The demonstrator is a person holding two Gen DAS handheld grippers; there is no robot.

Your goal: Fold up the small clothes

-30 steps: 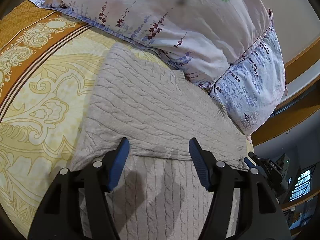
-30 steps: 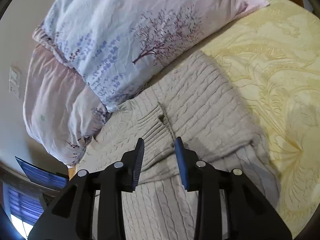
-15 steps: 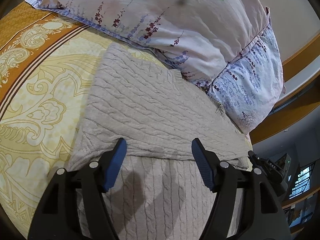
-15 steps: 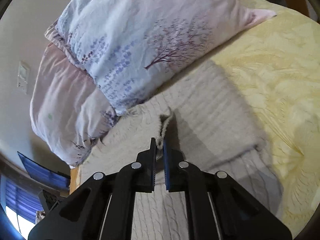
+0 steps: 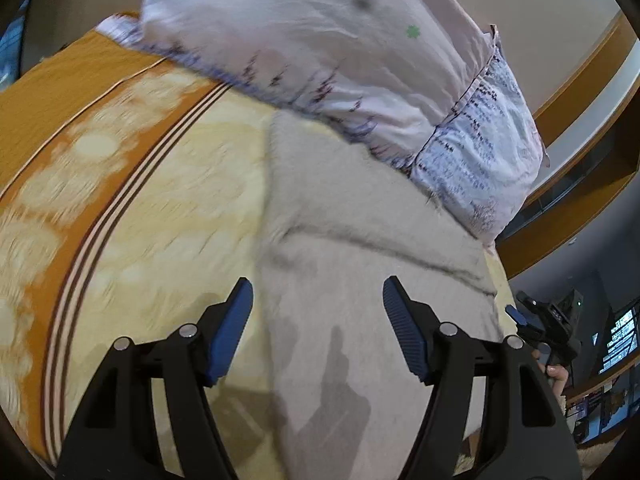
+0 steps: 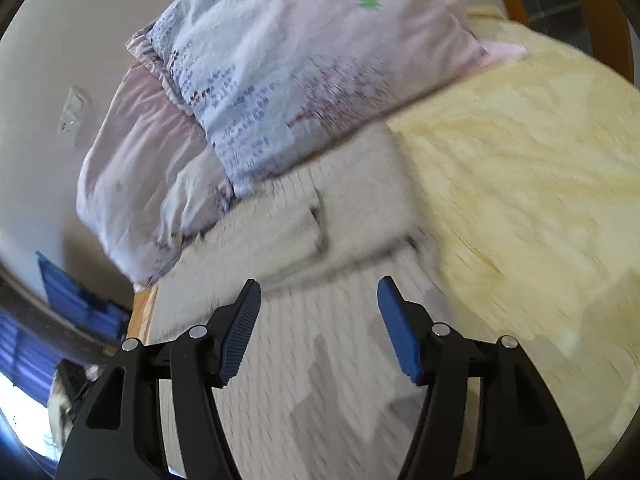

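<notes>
Where pillows (image 6: 304, 60) end: folded sweater (image 6: 352, 200) on bed (image 6: 520, 184).

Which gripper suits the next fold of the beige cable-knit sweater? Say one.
Right, probably. The right gripper, jaws just opened and empty, faces the beige cable-knit sweater's loose folded flap. The left gripper, also open, straddles the sweater's edge beside the yellow patterned bedspread.
</notes>
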